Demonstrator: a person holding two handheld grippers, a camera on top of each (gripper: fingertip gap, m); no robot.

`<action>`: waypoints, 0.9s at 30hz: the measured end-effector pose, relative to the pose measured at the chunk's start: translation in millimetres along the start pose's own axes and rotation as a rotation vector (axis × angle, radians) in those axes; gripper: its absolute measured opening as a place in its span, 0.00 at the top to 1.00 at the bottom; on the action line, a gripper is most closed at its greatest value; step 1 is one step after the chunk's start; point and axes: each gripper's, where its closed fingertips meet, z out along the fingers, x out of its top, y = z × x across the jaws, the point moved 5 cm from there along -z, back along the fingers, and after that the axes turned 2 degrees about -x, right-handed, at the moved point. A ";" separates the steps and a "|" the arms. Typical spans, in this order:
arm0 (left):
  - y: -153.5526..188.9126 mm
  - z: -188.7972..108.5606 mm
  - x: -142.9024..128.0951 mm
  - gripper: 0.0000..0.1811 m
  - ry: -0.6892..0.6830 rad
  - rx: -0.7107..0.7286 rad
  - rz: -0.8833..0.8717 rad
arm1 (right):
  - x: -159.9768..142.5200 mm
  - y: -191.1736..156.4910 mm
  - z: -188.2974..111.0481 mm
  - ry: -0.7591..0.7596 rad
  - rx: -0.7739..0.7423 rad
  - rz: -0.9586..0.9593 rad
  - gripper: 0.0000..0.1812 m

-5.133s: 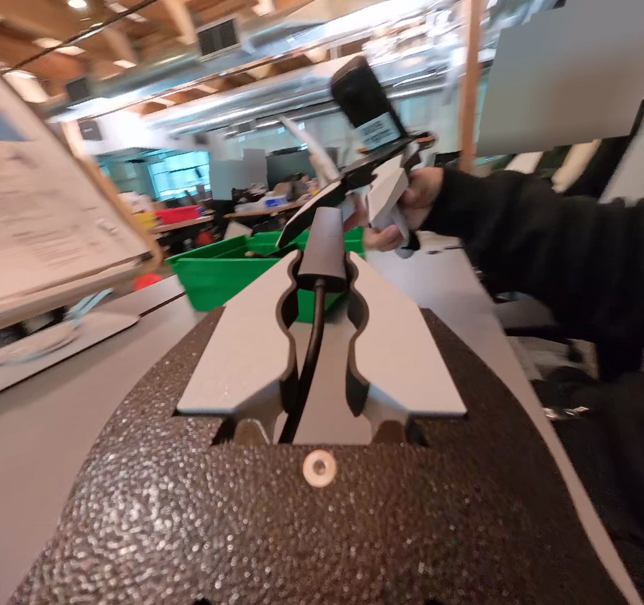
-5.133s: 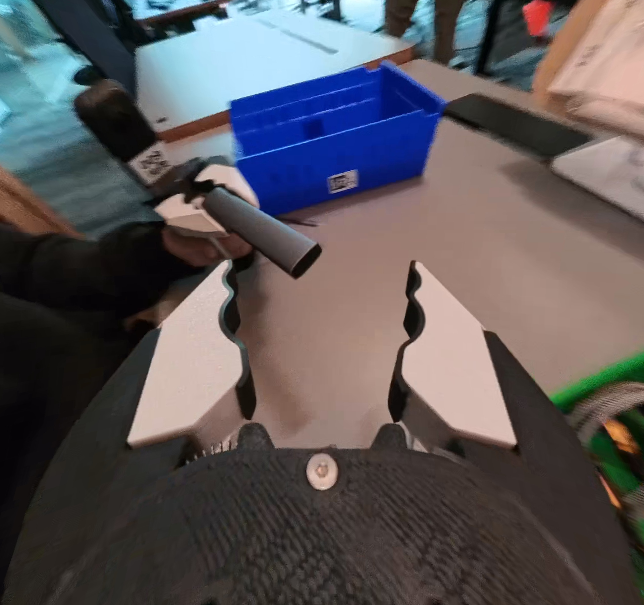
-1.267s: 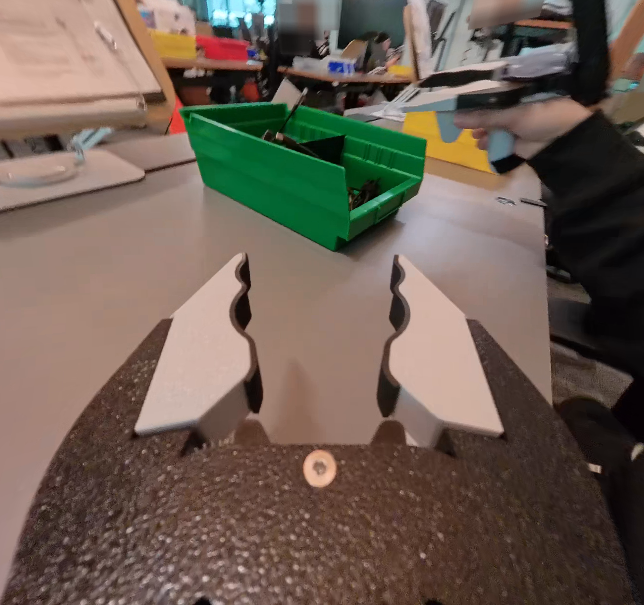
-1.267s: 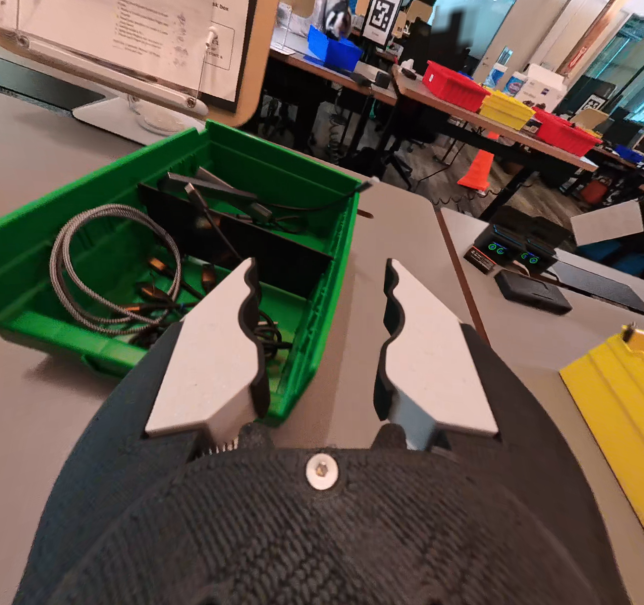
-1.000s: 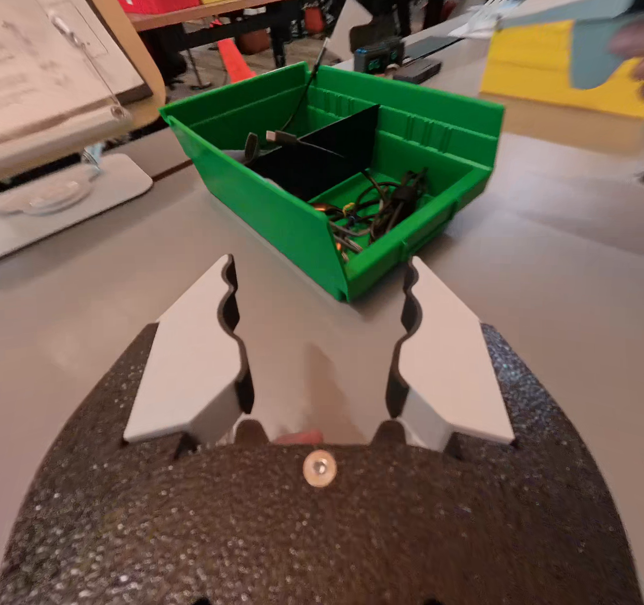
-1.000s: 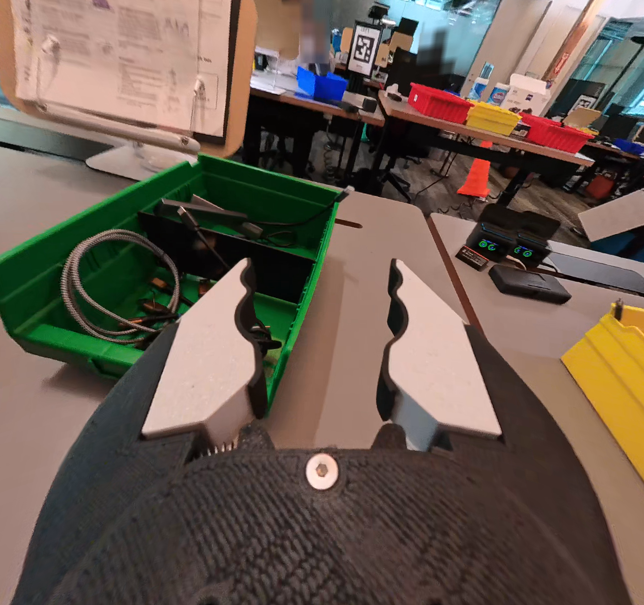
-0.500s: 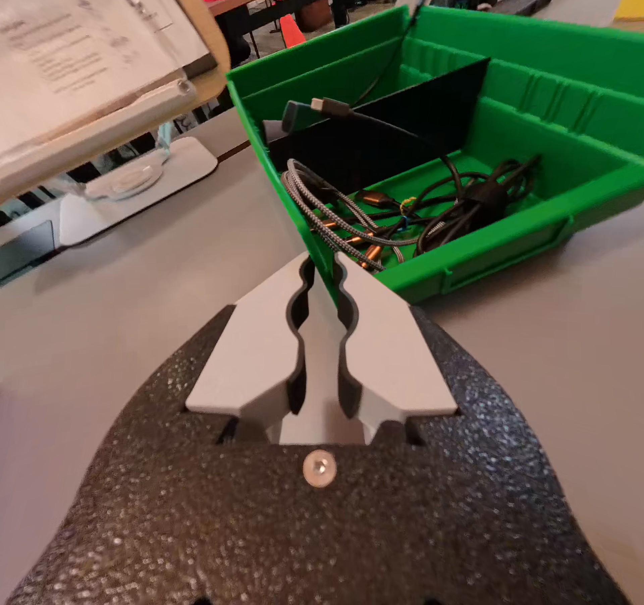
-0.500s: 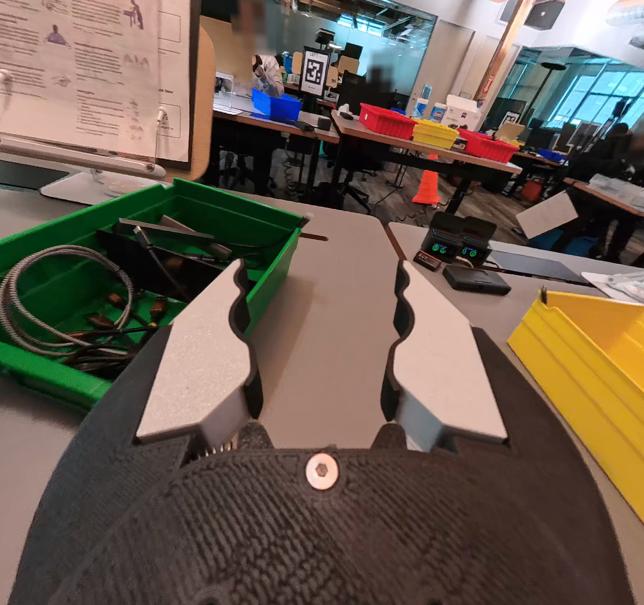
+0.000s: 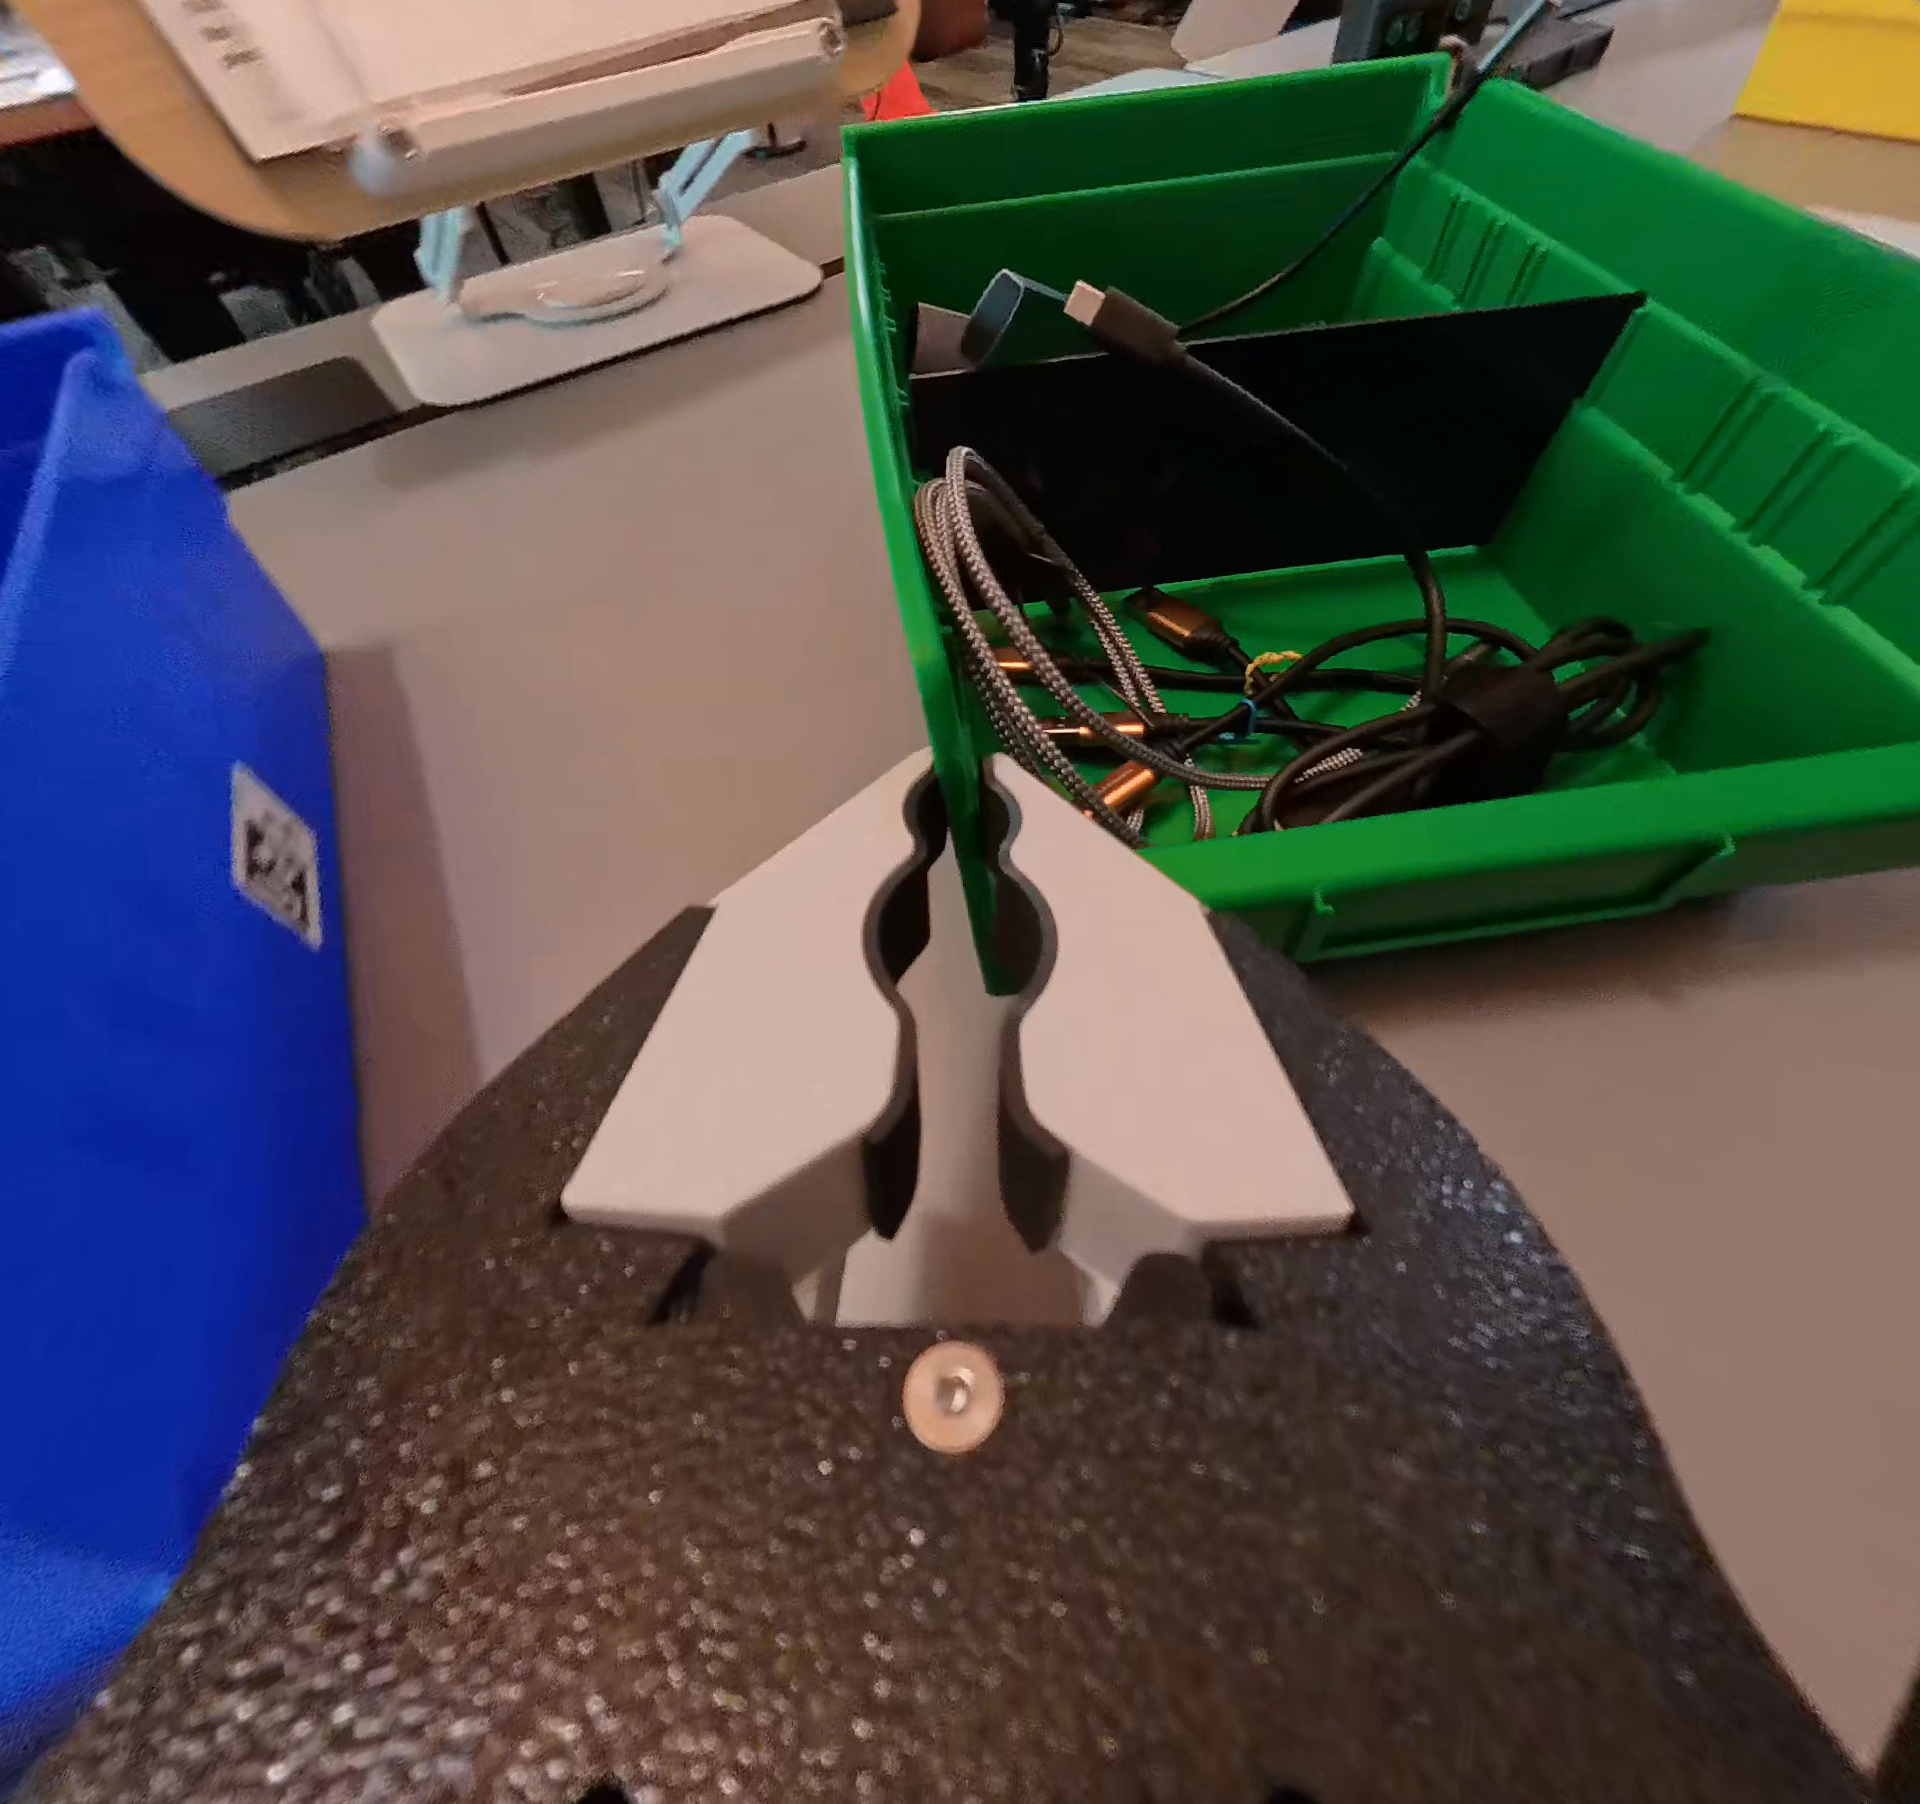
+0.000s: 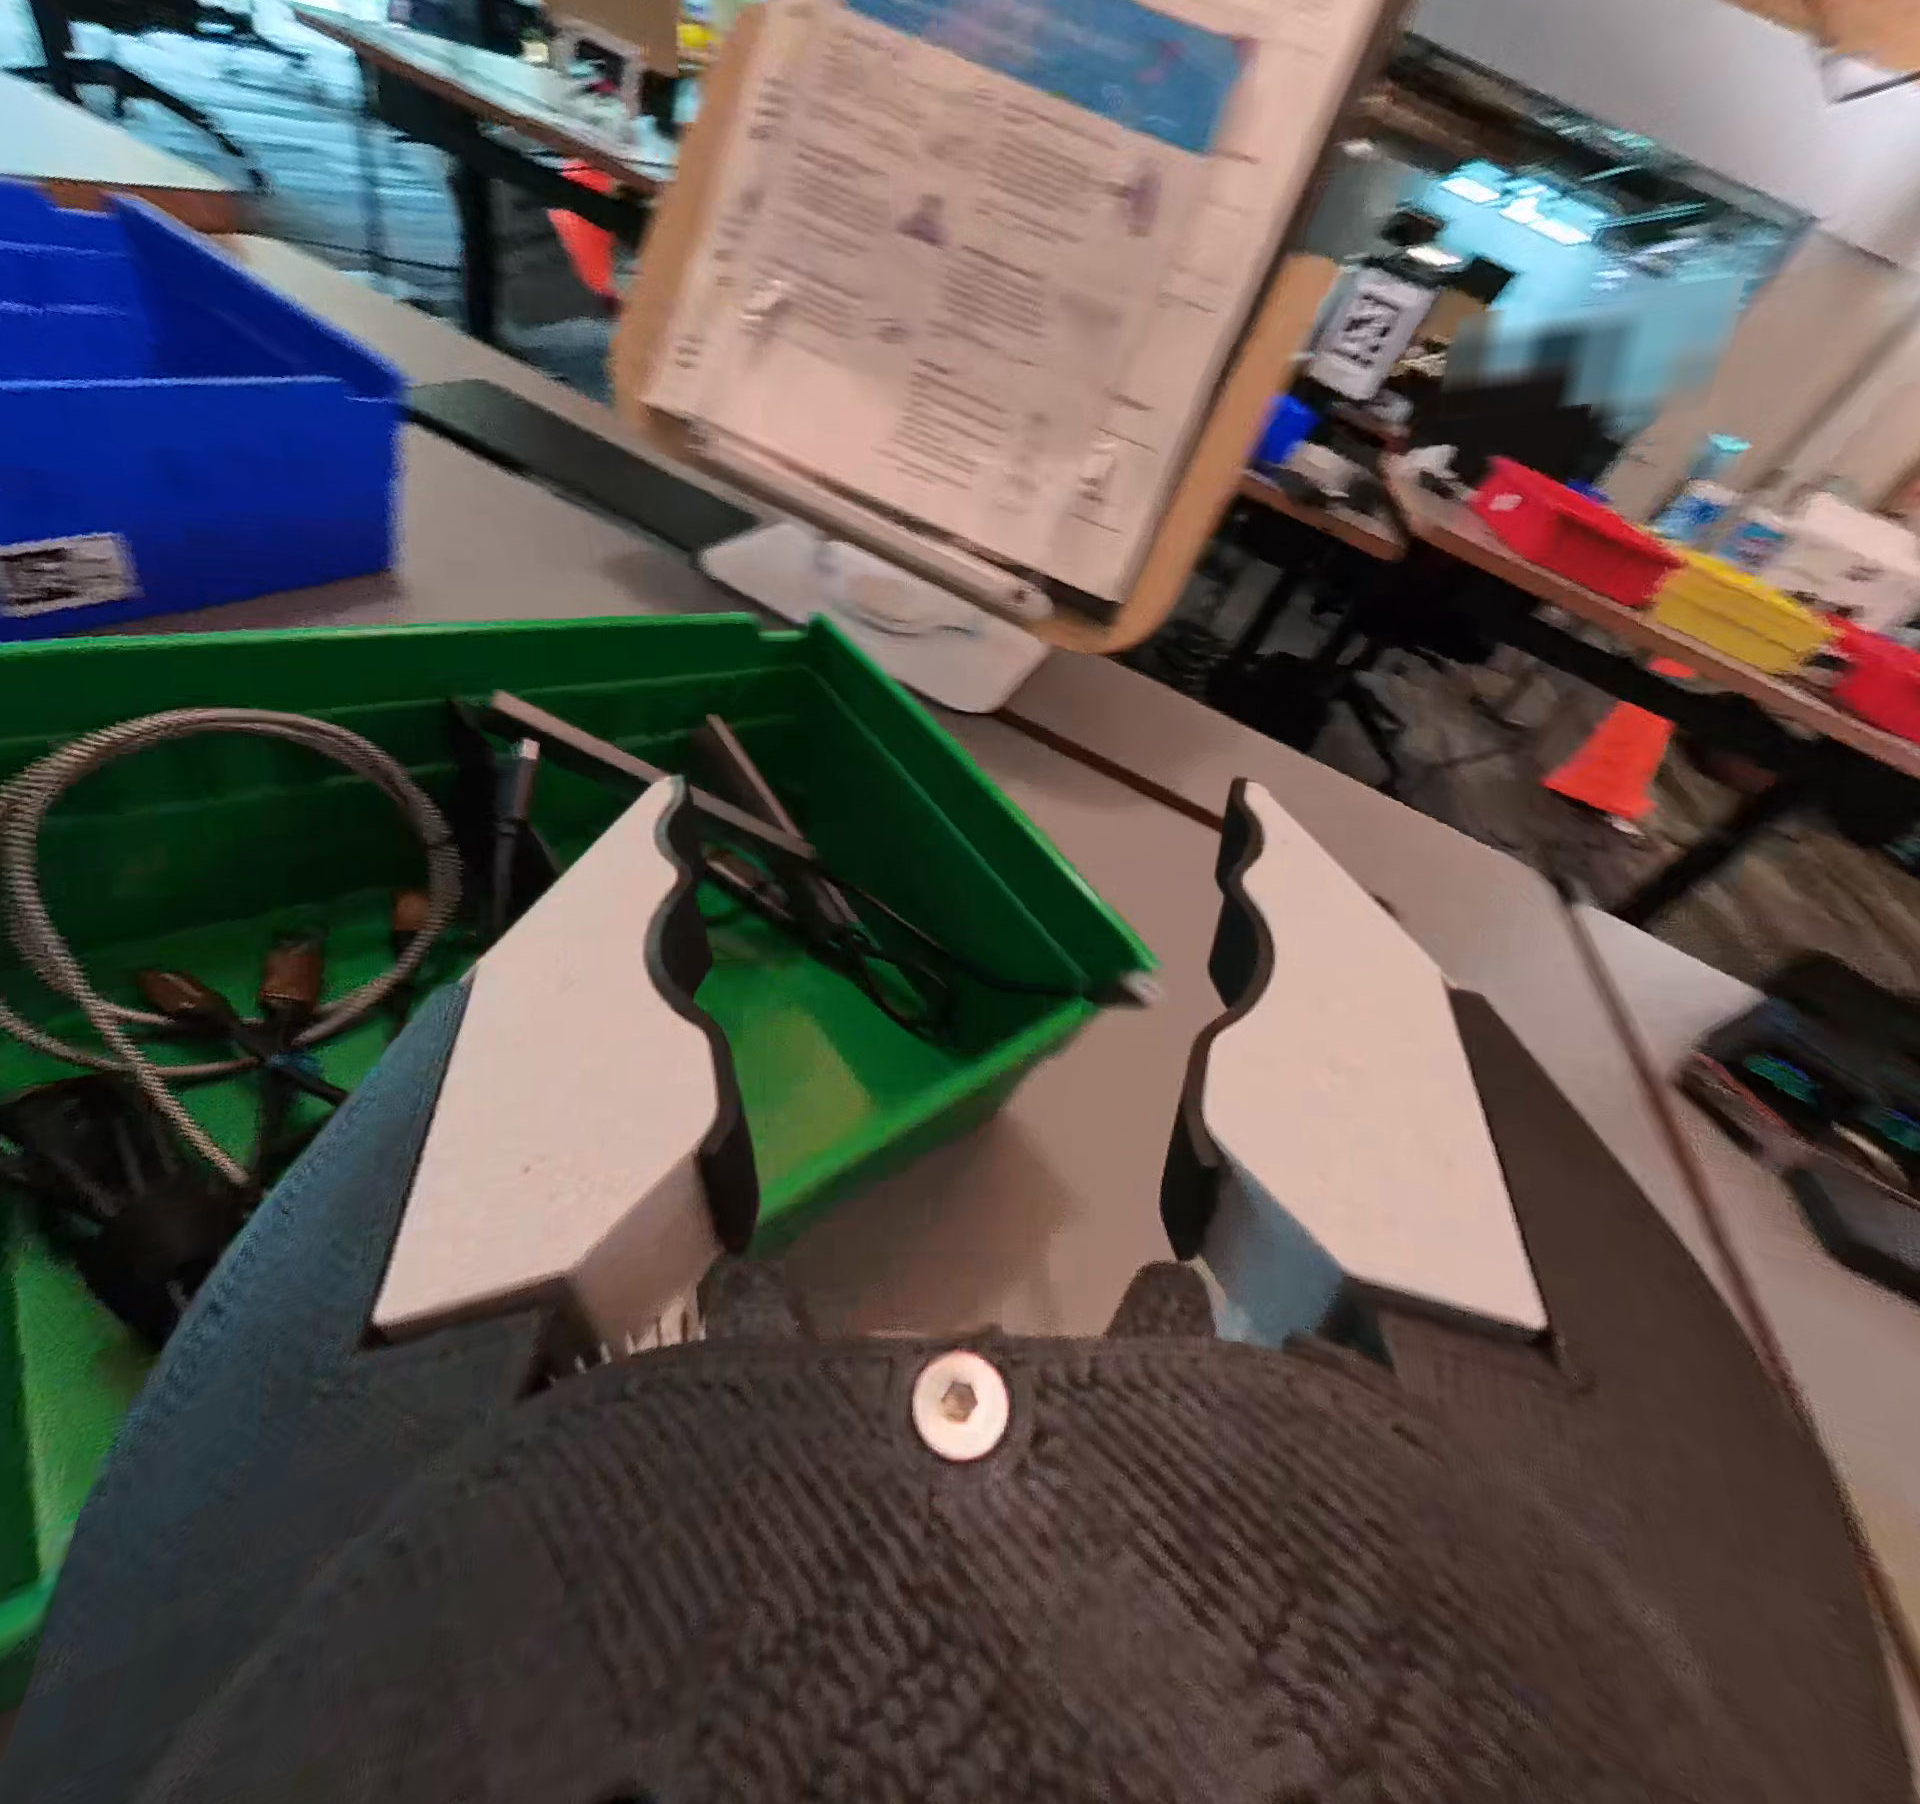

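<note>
Where half a second ago my left gripper (image 9: 961, 788) only neared the green bin (image 9: 1621, 850), its fingers now pinch the bin's near left wall at the corner, almost closed on the thin plastic. My right gripper (image 10: 961, 881) has swung left: its fingers are spread wide and empty, the left one over the bin's far compartment, the right one over bare grey table (image 10: 1340, 850). At ten o'clock from my left gripper a blue bin (image 9: 156, 819) crowds close. Braided cable (image 9: 997, 653) and black cables (image 9: 1455, 715) fill the near compartment before the black divider (image 9: 1299, 435). Open tabletop lies at three o'clock; the document stand (image 10: 987, 300) rises at twelve.
</note>
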 end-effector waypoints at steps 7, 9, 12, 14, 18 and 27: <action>-4.5 -20.3 -9.1 0.98 0.032 0.058 0.014 | 74.8 -157.9 83.6 -0.137 0.633 0.207 0.41; -4.8 -20.3 -9.3 0.98 0.032 0.058 0.015 | 84.9 -191.0 115.8 -0.279 0.714 0.301 0.41; -5.8 -20.0 -9.3 0.98 0.033 0.053 0.015 | 91.8 -230.2 158.4 -0.426 0.765 0.418 0.42; -6.9 -19.7 -9.3 0.98 0.033 0.054 0.023 | 89.3 -249.7 184.8 -0.499 0.738 0.460 0.46; -8.5 -19.6 -9.3 0.98 0.033 0.056 0.031 | 66.9 -285.3 222.2 -0.672 0.660 0.539 0.47; -9.8 -19.6 -9.4 0.97 0.038 0.113 0.139 | 23.3 -337.1 255.3 -0.836 0.550 0.441 0.55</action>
